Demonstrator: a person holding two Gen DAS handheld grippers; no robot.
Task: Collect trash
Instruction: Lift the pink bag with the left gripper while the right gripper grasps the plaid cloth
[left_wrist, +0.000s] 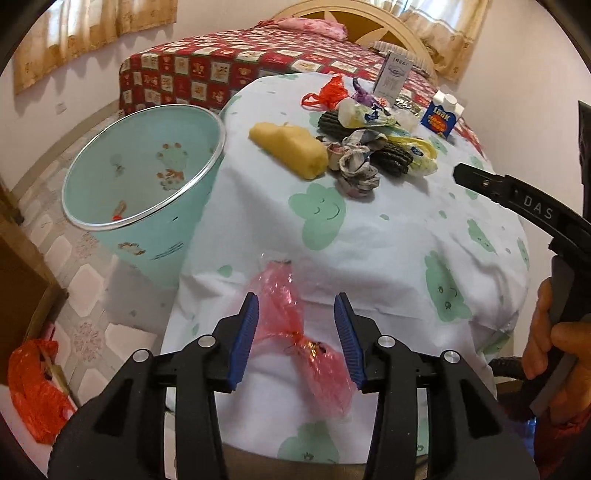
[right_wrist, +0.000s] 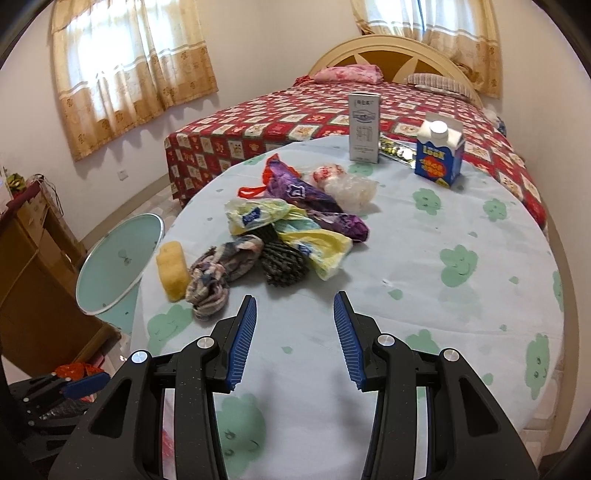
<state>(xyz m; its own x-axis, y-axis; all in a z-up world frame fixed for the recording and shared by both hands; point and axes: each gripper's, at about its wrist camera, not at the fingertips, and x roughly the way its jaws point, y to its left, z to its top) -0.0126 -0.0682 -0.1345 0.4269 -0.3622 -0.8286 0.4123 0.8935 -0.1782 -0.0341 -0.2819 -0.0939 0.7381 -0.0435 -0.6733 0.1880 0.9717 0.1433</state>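
A crumpled pink plastic wrapper (left_wrist: 295, 328) lies on the near edge of the round table's cloud-print cloth (left_wrist: 388, 236). My left gripper (left_wrist: 295, 297) stands over it, open, with the wrapper between the blue pads and neither pad pressing it. Further back lies a trash pile: a yellow sponge (left_wrist: 288, 147), a wadded rag (left_wrist: 356, 162), dark netting (left_wrist: 391, 158) and plastic bags (right_wrist: 288, 225). My right gripper (right_wrist: 295, 295) hovers open and empty over bare cloth just short of the pile. A teal waste bin (left_wrist: 147, 166) stands left of the table, almost empty.
A white carton (right_wrist: 364, 127) and a blue milk carton (right_wrist: 439, 155) stand at the table's far side. Behind is a bed with a red patterned cover (right_wrist: 295, 122). A wooden cabinet (right_wrist: 33, 273) and an orange bag (left_wrist: 33, 387) sit on the floor at left.
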